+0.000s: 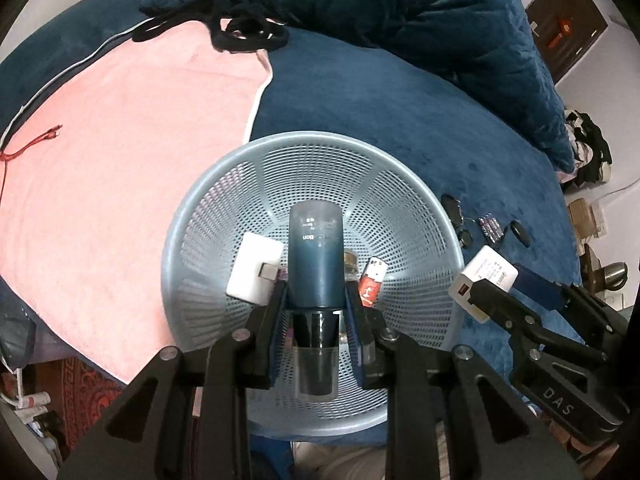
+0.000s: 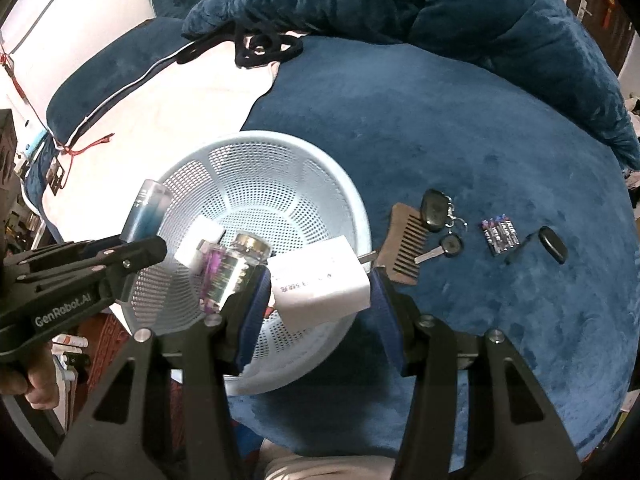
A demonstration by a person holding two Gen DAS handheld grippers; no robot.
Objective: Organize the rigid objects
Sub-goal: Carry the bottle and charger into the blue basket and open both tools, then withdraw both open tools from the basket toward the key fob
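My left gripper (image 1: 316,296) is shut on a dark blue bottle (image 1: 316,256) and holds it above the pale blue mesh basket (image 1: 416,200). The basket holds a white adapter (image 1: 252,272), a red-and-white packet (image 1: 372,280) and a gold-capped jar (image 2: 236,264). My right gripper (image 2: 320,284) is shut on a white charger block (image 2: 320,276) over the basket's (image 2: 340,196) right rim; it also shows in the left wrist view (image 1: 480,280). The left gripper with the bottle (image 2: 146,212) appears at the left of the right wrist view.
On the blue blanket right of the basket lie a wooden comb (image 2: 402,240), a key fob with keys (image 2: 436,208), a battery pack (image 2: 500,236) and a black oval item (image 2: 554,244). A pink towel (image 1: 120,160) lies left. A black cord (image 1: 248,32) lies behind.
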